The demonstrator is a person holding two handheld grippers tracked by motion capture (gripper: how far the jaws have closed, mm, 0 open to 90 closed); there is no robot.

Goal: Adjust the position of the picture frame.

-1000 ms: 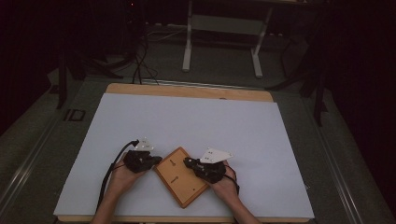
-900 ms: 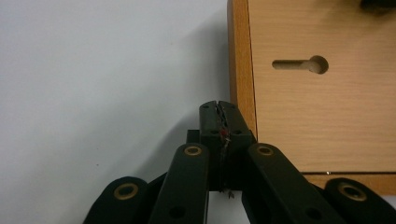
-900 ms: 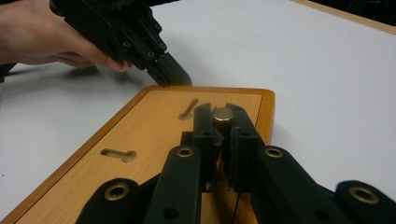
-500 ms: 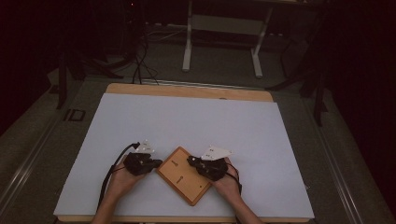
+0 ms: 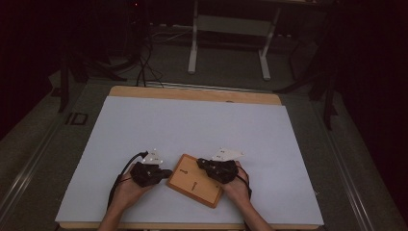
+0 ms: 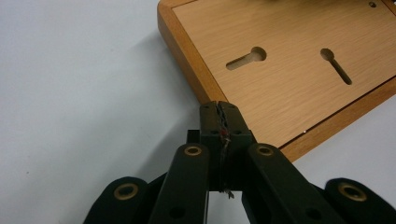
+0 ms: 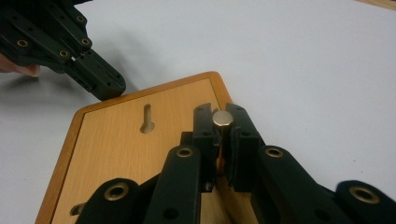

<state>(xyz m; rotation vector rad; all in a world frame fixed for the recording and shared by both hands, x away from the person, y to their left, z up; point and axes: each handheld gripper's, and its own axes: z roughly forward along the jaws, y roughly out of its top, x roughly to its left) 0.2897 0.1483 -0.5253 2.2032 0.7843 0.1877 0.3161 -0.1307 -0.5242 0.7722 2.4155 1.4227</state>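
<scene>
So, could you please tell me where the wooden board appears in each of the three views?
High view: the wooden board lies near the table's front edge, between the left gripper and the right gripper.
Left gripper view: upper right, beyond the shut jaws.
Right gripper view: lower left, under the jaws.
Shared landmark: its keyhole slot.

The bench point(image 5: 192, 94) has a wooden top, its far edge showing as a bare strip, and a pale white sheet point(image 5: 192, 130) covers most of it. Around it lies a grey floor point(image 5: 231, 72), dimly lit. Beyond the far edge stands a white metal frame point(image 5: 228, 29) with two legs on flat feet. Black cables point(image 5: 144, 67) trail across the floor at the far left. The room behind is too dark to make out, perhaps with more stands at the right.
</scene>
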